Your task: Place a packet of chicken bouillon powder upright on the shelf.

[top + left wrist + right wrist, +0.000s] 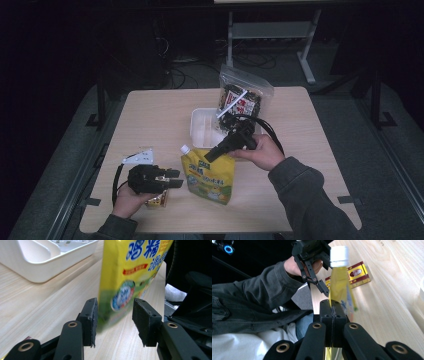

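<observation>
A yellow spouted pouch (209, 175) with a white cap (339, 256) is held up over the wooden table (300, 125). My right gripper (210, 155) is shut on its upper edge, and in the right gripper view the jaws (332, 308) meet on the thin yellow film below the cap. My left gripper (176, 178) sits at the pouch's lower left. In the left gripper view its jaws (113, 320) stand apart, with the pouch's bottom corner (130, 272) between the pads and not pressed.
A white divided tray (202, 127) lies behind the pouch, with a clear zip bag of dark snack packets (242, 100) beyond it. A small red and gold box (358, 273) lies on the table by my left hand.
</observation>
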`<action>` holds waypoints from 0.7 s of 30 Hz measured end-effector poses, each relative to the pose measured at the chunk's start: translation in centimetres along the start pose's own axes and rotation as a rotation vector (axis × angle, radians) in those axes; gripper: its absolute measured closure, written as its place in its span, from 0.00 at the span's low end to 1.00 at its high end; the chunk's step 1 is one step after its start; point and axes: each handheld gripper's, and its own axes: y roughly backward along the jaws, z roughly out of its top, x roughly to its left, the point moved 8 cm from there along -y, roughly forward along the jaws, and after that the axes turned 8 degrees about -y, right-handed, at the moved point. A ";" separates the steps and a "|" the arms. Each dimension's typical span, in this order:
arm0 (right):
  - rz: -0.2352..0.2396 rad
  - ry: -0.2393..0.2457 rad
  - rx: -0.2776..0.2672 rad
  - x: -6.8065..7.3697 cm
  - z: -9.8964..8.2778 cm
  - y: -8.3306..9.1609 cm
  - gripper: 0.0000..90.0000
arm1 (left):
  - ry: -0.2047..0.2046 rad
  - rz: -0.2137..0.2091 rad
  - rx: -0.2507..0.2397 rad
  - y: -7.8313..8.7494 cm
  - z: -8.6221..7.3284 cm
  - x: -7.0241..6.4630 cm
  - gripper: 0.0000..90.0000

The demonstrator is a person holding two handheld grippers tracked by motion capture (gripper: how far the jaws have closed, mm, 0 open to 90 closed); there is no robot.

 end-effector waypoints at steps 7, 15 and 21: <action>0.006 -0.017 -0.054 0.2 0.3 0.9 1.00 | 0.005 0.024 0.005 0.4 -0.2 0.3 0.58; 0.023 -0.050 -0.126 0.4 1.0 1.9 1.00 | 0.011 0.046 0.010 0.7 -0.4 0.6 0.56; 0.015 -0.065 -0.153 0.5 1.5 2.3 1.00 | 0.008 0.059 0.020 0.8 -0.5 0.7 0.55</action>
